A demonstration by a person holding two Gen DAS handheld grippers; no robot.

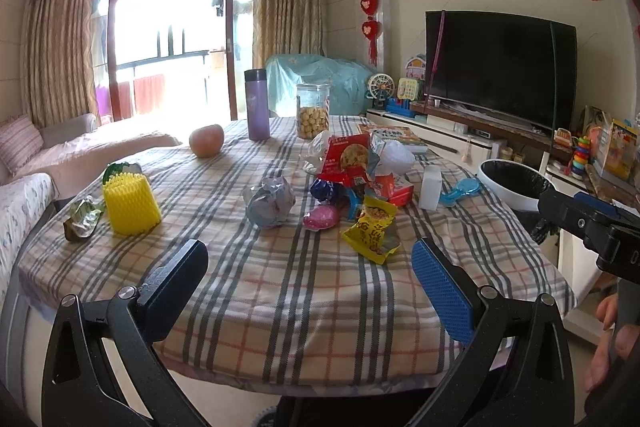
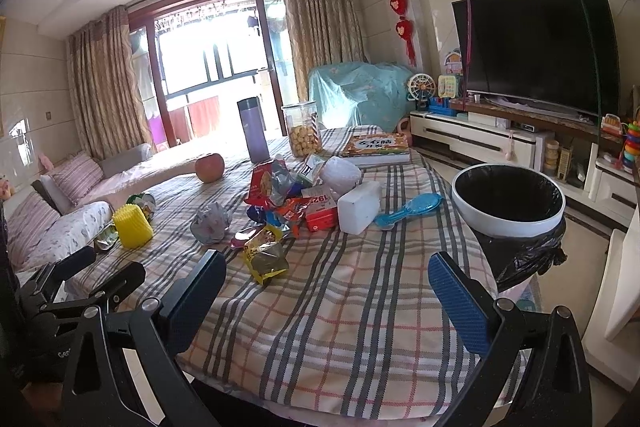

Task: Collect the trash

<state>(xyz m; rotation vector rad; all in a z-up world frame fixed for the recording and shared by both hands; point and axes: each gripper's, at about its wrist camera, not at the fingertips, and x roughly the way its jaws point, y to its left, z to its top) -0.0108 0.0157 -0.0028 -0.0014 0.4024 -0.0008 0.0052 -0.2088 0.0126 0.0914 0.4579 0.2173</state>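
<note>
With both tongs (image 1: 310, 279) (image 2: 326, 291) spread and empty, yet to grab first wrapper (image 2: 265, 255); next, reach, pinch, drop in bin (image 2: 508, 223).

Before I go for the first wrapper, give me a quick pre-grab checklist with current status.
1. Left claw open and empty: ok.
2. Right claw open and empty: ok.
3. Bin lined, mouth open, beside the table on the right: ok.
4. Yellow wrapper nearest, lying apart from the pile: ok.
5. Path to it over bare cloth: ok.
6. Apple and cookie jar out of the way: ok.
</note>
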